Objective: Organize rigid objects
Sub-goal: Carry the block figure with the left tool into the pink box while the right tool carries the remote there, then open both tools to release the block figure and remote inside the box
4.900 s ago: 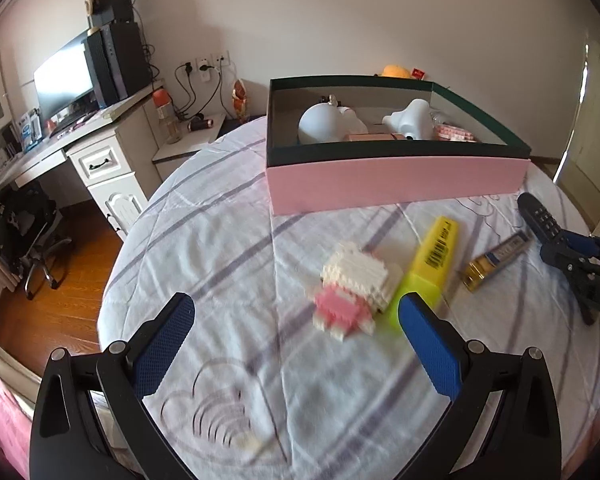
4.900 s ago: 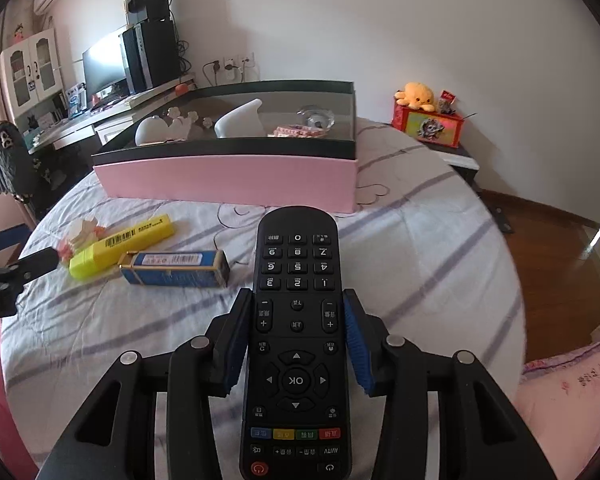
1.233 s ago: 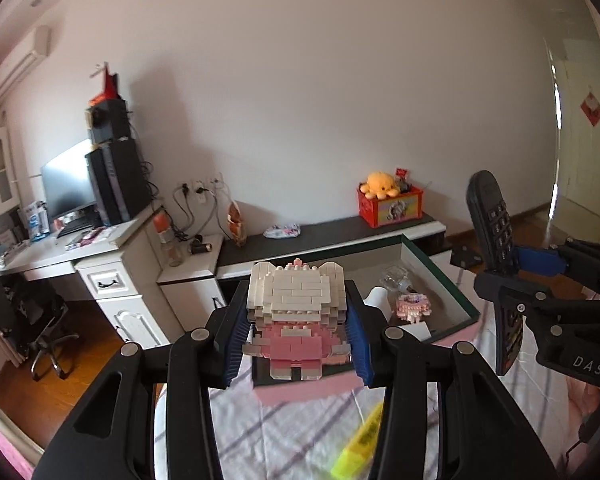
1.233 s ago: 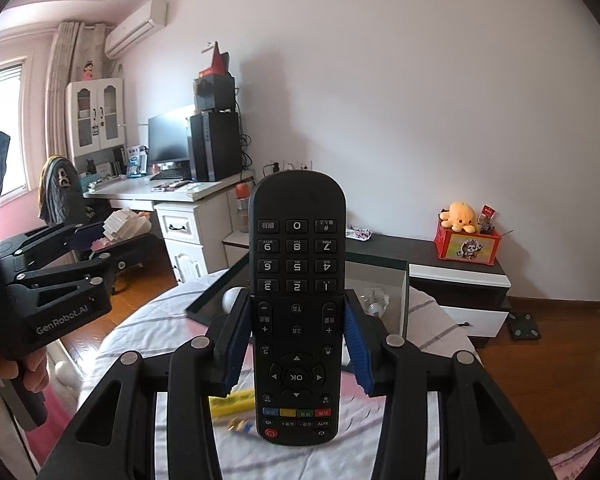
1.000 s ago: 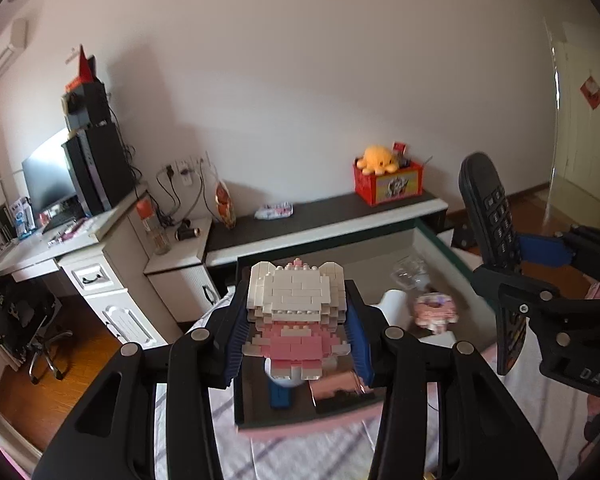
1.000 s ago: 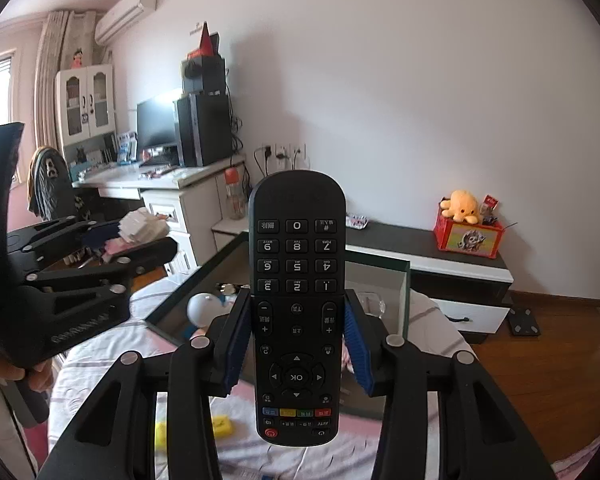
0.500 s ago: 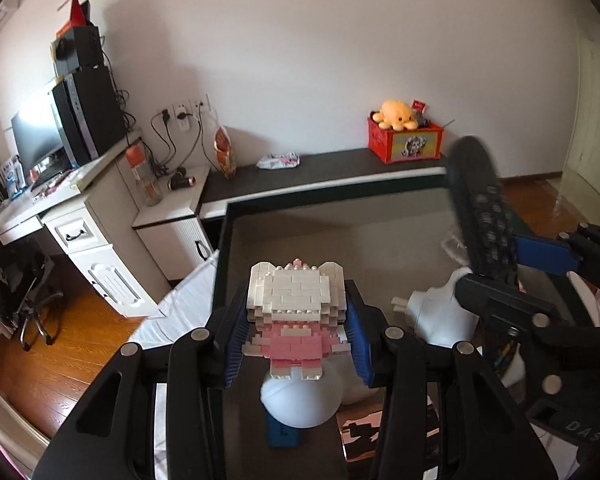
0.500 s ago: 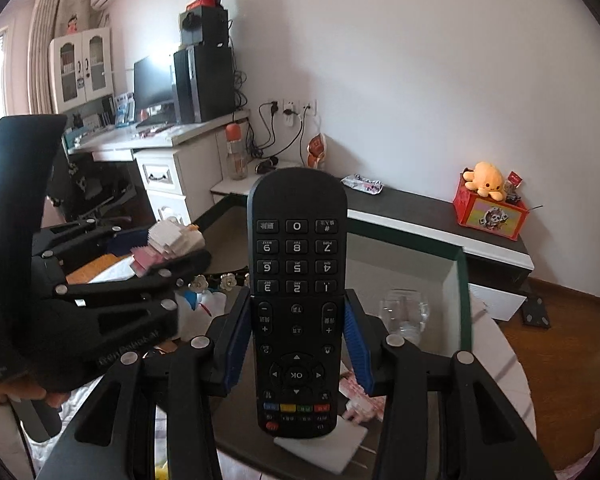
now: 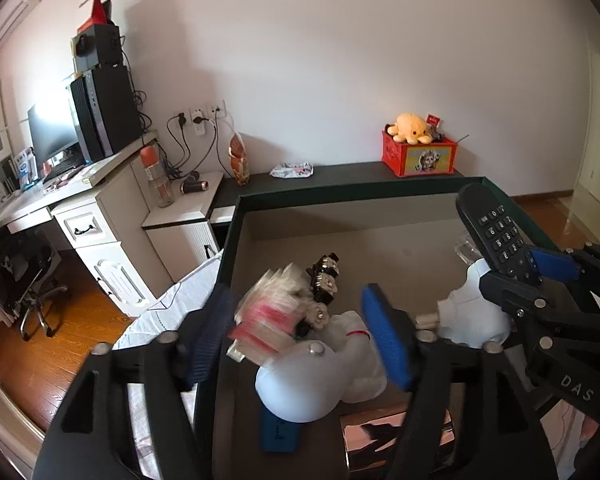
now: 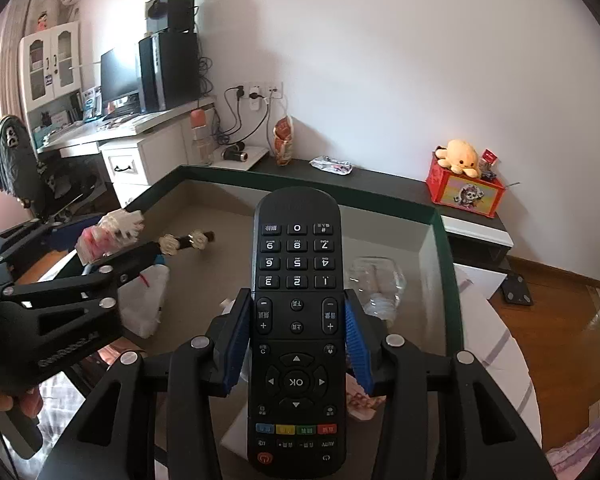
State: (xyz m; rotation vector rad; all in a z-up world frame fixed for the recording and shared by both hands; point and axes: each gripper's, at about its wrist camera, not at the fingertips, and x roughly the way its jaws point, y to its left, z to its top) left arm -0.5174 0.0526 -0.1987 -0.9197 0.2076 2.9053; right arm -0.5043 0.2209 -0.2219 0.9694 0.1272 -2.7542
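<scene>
Pink and white, the brick toy point(image 9: 274, 316) shows blurred between the left gripper point(image 9: 300, 336), whose blue-padded fingers point(image 9: 386, 340) are spreading apart, clear of it on both sides. It is over the open box point(image 9: 340, 196), above a white round figure point(image 9: 300, 384). The right gripper point(image 10: 296, 344) pinches a black remote point(image 10: 297, 320) at its middle, fingers pressed on its sides, over the same box.
</scene>
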